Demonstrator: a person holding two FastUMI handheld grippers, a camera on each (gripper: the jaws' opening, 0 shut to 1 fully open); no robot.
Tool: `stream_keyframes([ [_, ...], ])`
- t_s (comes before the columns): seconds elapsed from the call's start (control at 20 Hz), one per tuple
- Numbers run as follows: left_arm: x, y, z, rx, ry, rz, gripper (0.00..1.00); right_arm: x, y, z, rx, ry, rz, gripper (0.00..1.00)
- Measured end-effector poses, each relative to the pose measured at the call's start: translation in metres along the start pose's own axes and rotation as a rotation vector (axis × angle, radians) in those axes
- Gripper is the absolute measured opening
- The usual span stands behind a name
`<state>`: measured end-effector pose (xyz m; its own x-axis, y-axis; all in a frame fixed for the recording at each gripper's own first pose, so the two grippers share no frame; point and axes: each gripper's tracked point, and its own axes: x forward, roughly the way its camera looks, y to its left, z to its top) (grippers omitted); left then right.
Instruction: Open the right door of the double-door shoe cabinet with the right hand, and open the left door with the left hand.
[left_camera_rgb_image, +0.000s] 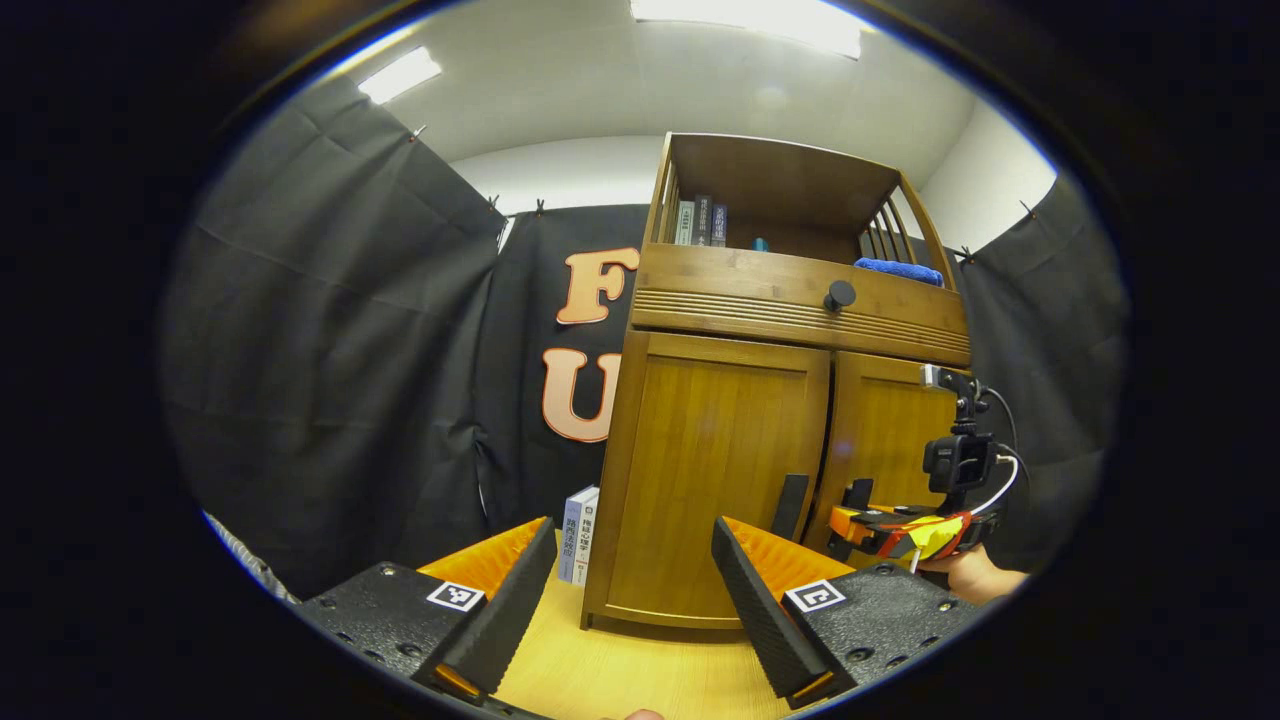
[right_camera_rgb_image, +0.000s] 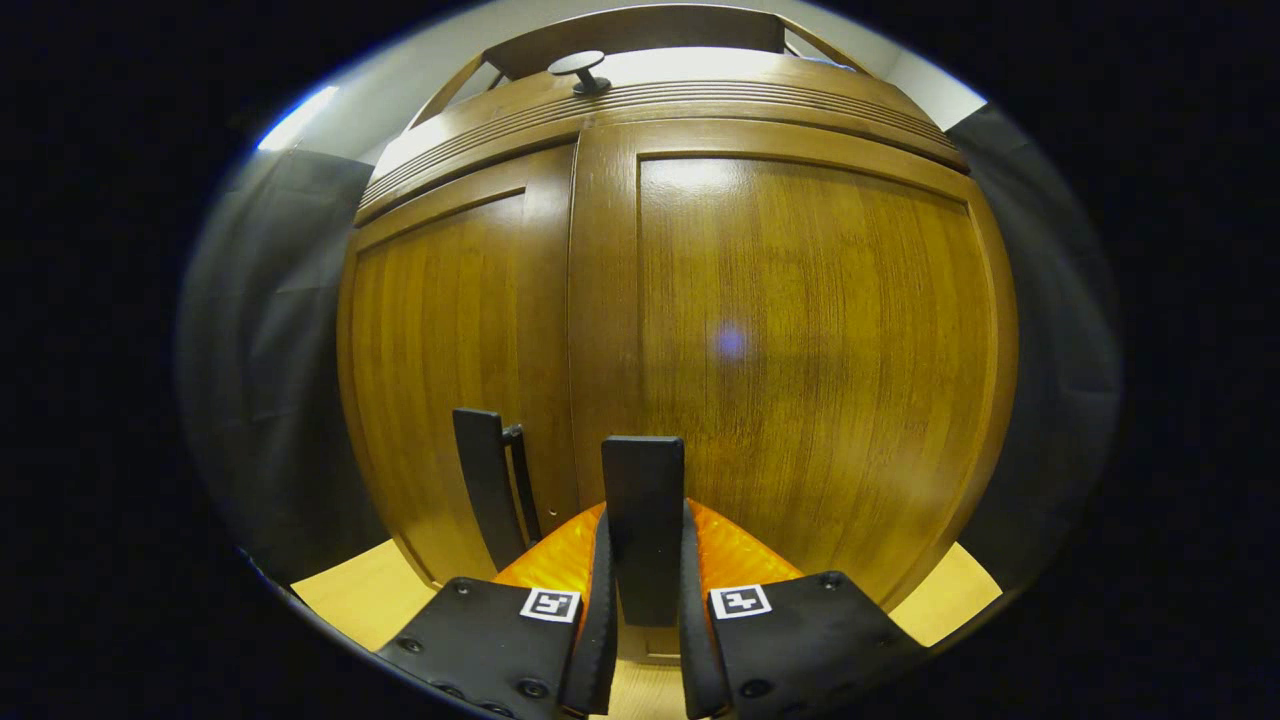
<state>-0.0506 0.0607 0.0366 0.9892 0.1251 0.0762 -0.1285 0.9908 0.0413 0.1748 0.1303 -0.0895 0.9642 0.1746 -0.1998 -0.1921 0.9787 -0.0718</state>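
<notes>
Right gripper (right_camera_rgb_image: 645, 640) is clamped w/ both fingers on the black handle (right_camera_rgb_image: 643, 520) of the right door (right_camera_rgb_image: 800, 330), which sits flush and closed. Left gripper (left_camera_rgb_image: 635, 590) is spread wide, holding nothing, fronting the closed left door (left_camera_rgb_image: 715, 470) of the shoe cabinet (left_camera_rgb_image: 800, 300) on the wooden tabletop (left_camera_rgb_image: 620, 670). Left door handle (left_camera_rgb_image: 790, 505) is untouched; books (left_camera_rgb_image: 578, 535) stand beside the cabinet.

Left gripper (left_camera_rgb_image: 634, 585): black ribbed fingers (left_camera_rgb_image: 500, 610), orange-backed; black screw-studded bodies, each with a square black-and-white marker (left_camera_rgb_image: 455, 596); right gripper (right_camera_rgb_image: 645, 610): same build; seen beside the cabinet (left_camera_rgb_image: 715, 470), orange body, yellow tape (left_camera_rgb_image: 932, 535), black camera mount (left_camera_rgb_image: 958, 460), white cable (left_camera_rgb_image: 1000, 490).
</notes>
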Motion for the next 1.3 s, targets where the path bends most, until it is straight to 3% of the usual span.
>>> stream_keyframes([
  [0.1,-0.001,-0.001,-0.001,-0.002,0.004,-0.004,0.98,-0.004,0.000,0.004,0.005,0.007,0.020,0.34],
  [0.15,0.001,-0.002,-0.002,-0.004,0.008,-0.007,0.94,-0.006,0.000,0.007,-0.003,0.009,0.025,0.38],
  [0.2,0.001,-0.004,-0.003,-0.006,0.012,-0.012,0.98,-0.007,-0.001,0.009,-0.016,0.013,0.026,0.34],
  [0.25,0.001,-0.005,-0.004,-0.008,0.014,-0.016,0.98,-0.010,-0.001,0.010,-0.026,0.018,0.025,0.38],
  [0.35,0.002,-0.011,-0.005,-0.015,0.018,-0.030,0.91,-0.020,-0.003,0.011,-0.032,0.027,0.029,0.34],
  [0.4,0.002,-0.013,-0.005,-0.018,0.019,-0.037,0.94,-0.025,-0.003,0.010,-0.028,0.029,0.033,0.34],
  [0.75,0.008,-0.036,-0.010,-0.024,0.025,-0.087,0.92,-0.059,-0.012,0.009,-0.017,0.014,0.039,0.38],
  [0.9,0.010,-0.049,-0.012,-0.039,0.031,-0.117,0.92,-0.073,-0.019,0.009,-0.016,0.013,0.034,0.34],
  [0.95,0.011,-0.054,-0.014,-0.044,0.034,-0.130,0.95,-0.077,-0.021,0.010,-0.016,0.012,0.032,0.34],
  [1.05,0.014,-0.065,-0.017,-0.051,0.038,-0.158,0.92,-0.086,-0.028,0.009,-0.011,0.009,0.027,0.38],
  [1.1,0.015,-0.071,-0.018,-0.053,0.040,-0.171,0.92,-0.090,-0.030,0.008,-0.005,0.012,0.023,0.29],
  [1.15,0.018,-0.076,-0.018,-0.057,0.043,-0.184,0.92,-0.094,-0.033,0.007,0.002,0.016,0.016,0.38],
  [1.3,0.022,-0.092,-0.021,-0.065,0.046,-0.222,0.92,-0.102,-0.039,0.006,-0.009,0.017,-0.006,0.34],
])
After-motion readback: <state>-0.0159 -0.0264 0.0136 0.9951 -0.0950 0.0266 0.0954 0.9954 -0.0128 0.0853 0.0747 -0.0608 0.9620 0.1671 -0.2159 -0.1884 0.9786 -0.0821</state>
